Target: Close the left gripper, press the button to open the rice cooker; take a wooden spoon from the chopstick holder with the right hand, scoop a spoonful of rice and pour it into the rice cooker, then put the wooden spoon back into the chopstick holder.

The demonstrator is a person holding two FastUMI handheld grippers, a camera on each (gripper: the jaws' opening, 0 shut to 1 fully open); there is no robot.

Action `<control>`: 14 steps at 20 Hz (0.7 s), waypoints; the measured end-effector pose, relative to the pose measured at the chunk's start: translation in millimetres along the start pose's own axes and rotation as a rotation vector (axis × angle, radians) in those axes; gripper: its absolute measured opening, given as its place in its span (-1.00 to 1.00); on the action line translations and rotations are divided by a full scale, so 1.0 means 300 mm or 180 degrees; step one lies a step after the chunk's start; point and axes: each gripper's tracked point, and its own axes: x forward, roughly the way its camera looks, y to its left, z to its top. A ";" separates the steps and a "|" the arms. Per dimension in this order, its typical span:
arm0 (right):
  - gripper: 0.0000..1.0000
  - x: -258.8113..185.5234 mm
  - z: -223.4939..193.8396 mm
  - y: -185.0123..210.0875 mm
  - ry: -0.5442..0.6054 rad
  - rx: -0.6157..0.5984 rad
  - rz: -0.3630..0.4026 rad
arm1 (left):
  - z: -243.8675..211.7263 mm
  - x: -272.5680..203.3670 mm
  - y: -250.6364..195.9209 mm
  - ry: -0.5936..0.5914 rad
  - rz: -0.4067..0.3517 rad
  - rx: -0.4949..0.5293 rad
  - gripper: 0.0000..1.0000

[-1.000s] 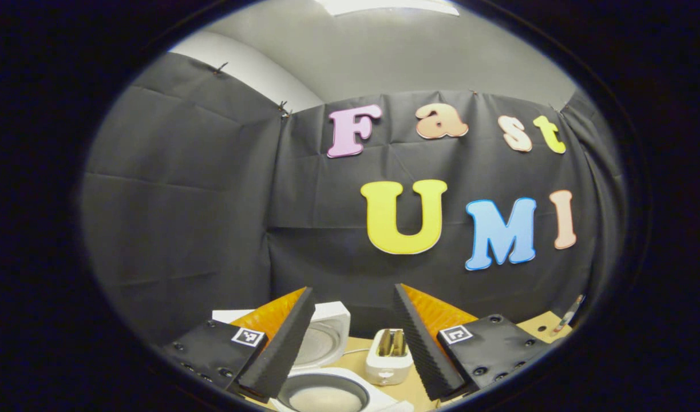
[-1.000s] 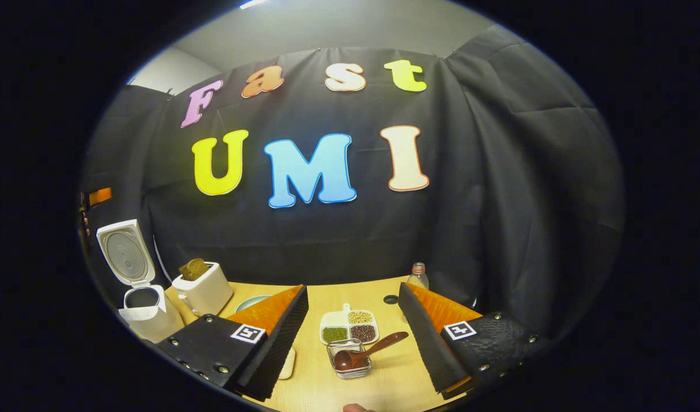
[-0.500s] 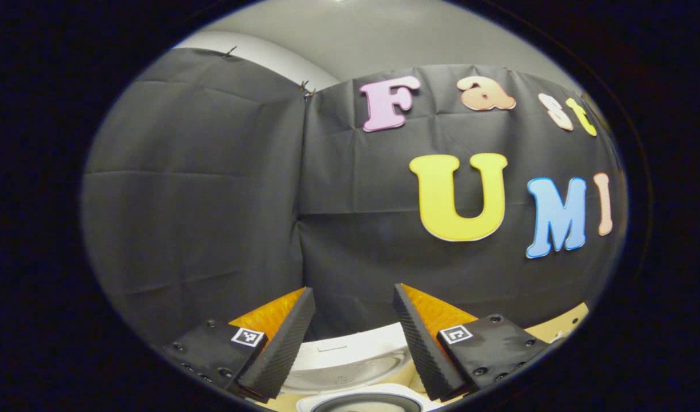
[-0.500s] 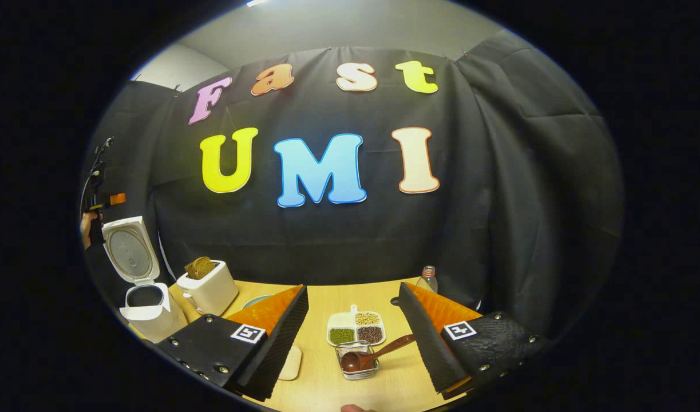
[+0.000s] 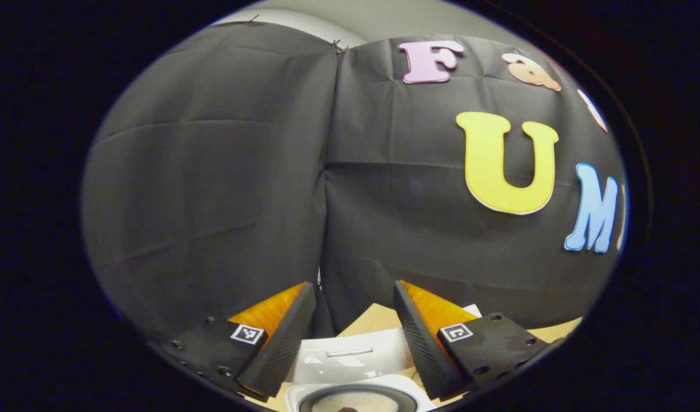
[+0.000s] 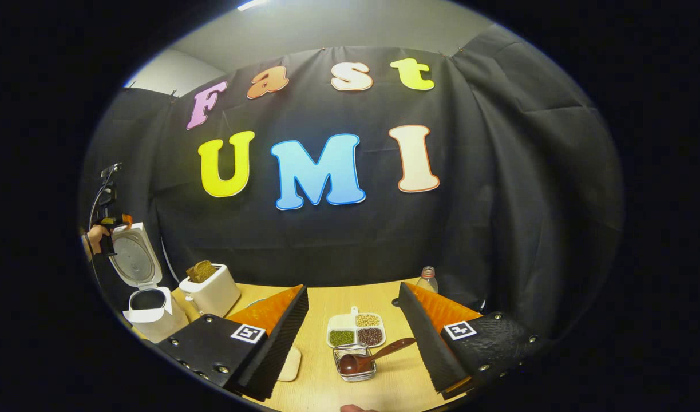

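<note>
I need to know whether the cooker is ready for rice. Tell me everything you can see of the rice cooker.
The rice cooker is a white, plastic-looking box at the table's left end, beside the toaster. Its hinged lid stands raised at the back, showing a round grey inner plate. The dark round pot lies open. In the left gripper view, pale contents show inside the pot.

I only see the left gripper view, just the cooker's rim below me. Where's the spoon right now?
Observer: The spoon lies in the wire holder, bowl inside and handle sticking out over the rim.
Operator: Has the right gripper got it?
Observer: No. The right gripper is short of it, jaws wide apart.
Operator: What's beyond the holder?
Observer: A divided dish of grains, right behind it.
</note>
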 end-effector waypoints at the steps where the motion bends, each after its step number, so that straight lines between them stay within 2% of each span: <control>1: 0.96 0.005 0.007 0.003 -0.0009 0.0003 0.0020 | -0.004 -0.007 0.000 -0.0024 0.0005 -0.0015 0.92; 2: 0.96 0.010 0.010 0.005 -0.0014 0.0011 0.0029 | -0.007 -0.015 -0.011 -0.0022 0.0001 -0.0043 0.87; 4: 0.96 0.014 0.016 0.014 -0.0021 0.0045 0.0073 | -0.018 -0.056 -0.021 -0.0062 0.0002 -0.0035 1.00; 7: 0.96 0.010 0.022 0.031 -0.0026 0.0041 0.0148 | -0.054 -0.137 -0.048 -0.0157 0.0007 0.0001 0.84; 8: 0.96 0.005 0.024 0.039 -0.0027 0.0018 0.0174 | -0.067 -0.170 -0.054 -0.0187 0.0005 0.0008 1.00; 10: 0.95 -0.003 0.033 0.039 -0.0042 -0.0036 0.0217 | -0.106 -0.228 -0.071 -0.0204 0.0002 0.0010 0.94; 12: 0.95 -0.019 0.063 0.031 -0.0113 -0.0048 0.0220 | -0.166 -0.290 -0.101 -0.0180 -0.0037 0.0028 1.00; 14: 0.95 -0.039 0.096 0.027 -0.0201 -0.0029 0.0237 | -0.237 -0.353 -0.126 -0.0132 -0.0088 0.0005 0.88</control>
